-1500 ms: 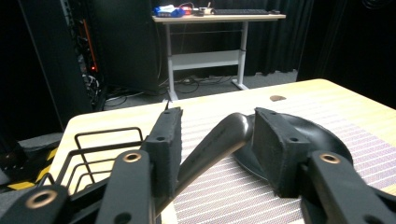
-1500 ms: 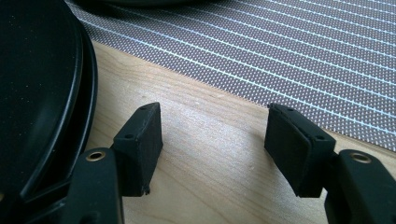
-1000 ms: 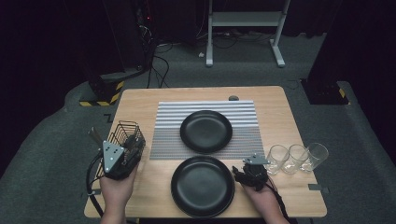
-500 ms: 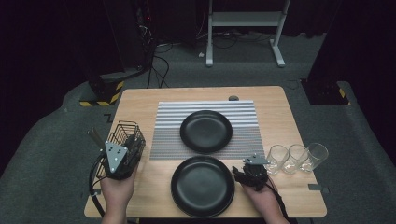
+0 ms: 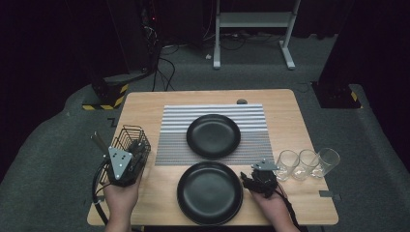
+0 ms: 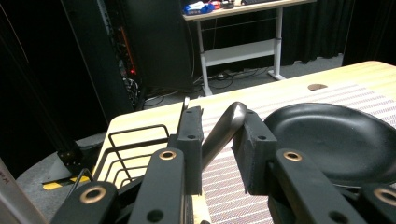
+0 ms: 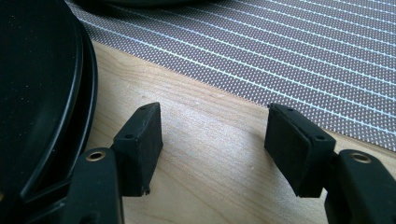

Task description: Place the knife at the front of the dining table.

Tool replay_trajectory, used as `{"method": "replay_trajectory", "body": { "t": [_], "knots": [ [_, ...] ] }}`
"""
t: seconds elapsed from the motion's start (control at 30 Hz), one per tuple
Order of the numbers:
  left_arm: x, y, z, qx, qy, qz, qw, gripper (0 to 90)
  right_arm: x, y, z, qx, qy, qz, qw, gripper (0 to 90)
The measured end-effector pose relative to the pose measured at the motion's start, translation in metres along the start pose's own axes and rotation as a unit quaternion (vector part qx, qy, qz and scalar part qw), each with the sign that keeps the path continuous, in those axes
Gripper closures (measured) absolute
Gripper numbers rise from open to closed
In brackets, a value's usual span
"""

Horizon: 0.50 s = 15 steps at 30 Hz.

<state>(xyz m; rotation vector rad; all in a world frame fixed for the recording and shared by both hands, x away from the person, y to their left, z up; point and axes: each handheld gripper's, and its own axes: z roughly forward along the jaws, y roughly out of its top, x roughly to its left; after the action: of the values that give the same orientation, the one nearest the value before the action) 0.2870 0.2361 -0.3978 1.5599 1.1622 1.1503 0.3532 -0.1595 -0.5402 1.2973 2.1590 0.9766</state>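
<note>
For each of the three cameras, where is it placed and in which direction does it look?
High view: above the table's near side, looking forward and down on the table; both forearms, left tongs and right tongs show.
Left gripper view: rides the left tongs, looking along its jaws, shut on a metal handle, across the wire basket.
Right gripper view: rides the right tongs, low over the wood, jaws open.
Shared: the striped mat and the near black plate.
</note>
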Motion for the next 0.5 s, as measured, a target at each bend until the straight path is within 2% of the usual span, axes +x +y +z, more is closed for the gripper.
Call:
{"method": "replay_trajectory", "body": {
  "t": [0.1,0.5],
  "knots": [
    [-0.0045,0.0008,-0.0004,-0.002,0.005,0.013,0.9999,74.2,0.0000,0.0000,0.0000,0.000,0.000,0.000,1.0000,36.6],
    [-0.0060,0.0012,-0.0006,-0.007,0.013,0.014,0.9998,74.7,0.0000,0.0000,0.0000,0.000,0.000,0.000,1.0000,36.6]
  ]
}}
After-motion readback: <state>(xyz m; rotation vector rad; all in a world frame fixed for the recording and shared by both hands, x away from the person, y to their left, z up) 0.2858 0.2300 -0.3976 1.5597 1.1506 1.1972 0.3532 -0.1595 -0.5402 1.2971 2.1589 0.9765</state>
